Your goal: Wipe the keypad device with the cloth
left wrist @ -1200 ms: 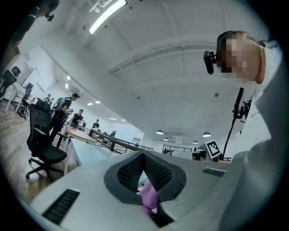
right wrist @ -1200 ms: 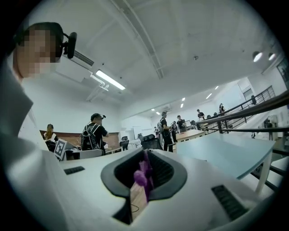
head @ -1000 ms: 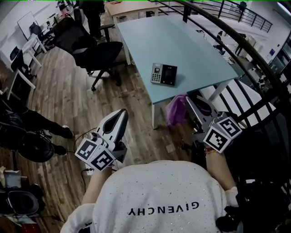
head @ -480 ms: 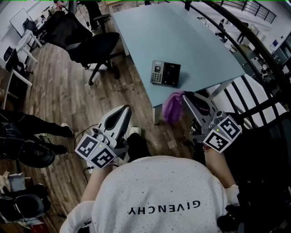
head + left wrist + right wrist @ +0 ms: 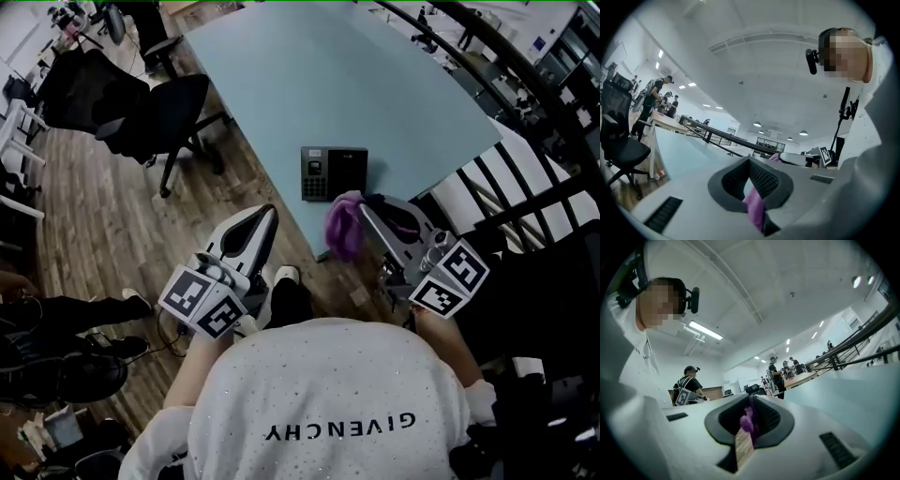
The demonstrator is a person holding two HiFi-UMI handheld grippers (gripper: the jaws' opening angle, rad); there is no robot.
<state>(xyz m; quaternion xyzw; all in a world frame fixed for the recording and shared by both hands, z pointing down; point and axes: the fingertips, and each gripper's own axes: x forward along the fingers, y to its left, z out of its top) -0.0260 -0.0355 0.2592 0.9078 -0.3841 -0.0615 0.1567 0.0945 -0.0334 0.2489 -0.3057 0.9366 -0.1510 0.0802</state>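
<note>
Cloth (image 5: 343, 225) — purple and bunched — hangs from the right gripper (image 5: 366, 211), whose jaws are clenched on it. In the right gripper view a fold of it stands pinched between the dark pads, with wooden floor (image 5: 94, 225) showing through the slit beneath. In the head view the cloth droops at the near edge of the pale blue bench (image 5: 375, 84). Whether it brushes that edge cannot be told.

The keypad device (image 5: 333, 172) lies flat on the bench close to this near edge, at 12 o'clock from the cloth and near it. It is dark, with its keys on the left part and a plain dark panel on the right. Apart from it, the blue top shows bare.

The left gripper (image 5: 265, 217) is held at 9 o'clock from the right one, off the bench and over the floor, pointing toward the bench's edge. Its jaws are pressed together at the tips. A strip of purple shows in the slit below them in the left gripper view — whether it is nipped there or merely lies beyond the jaws cannot be told. The head view shows the cloth at the right gripper.

Black office chairs (image 5: 159, 117) stand at 10 o'clock from the device, beside the bench's left side.
</note>
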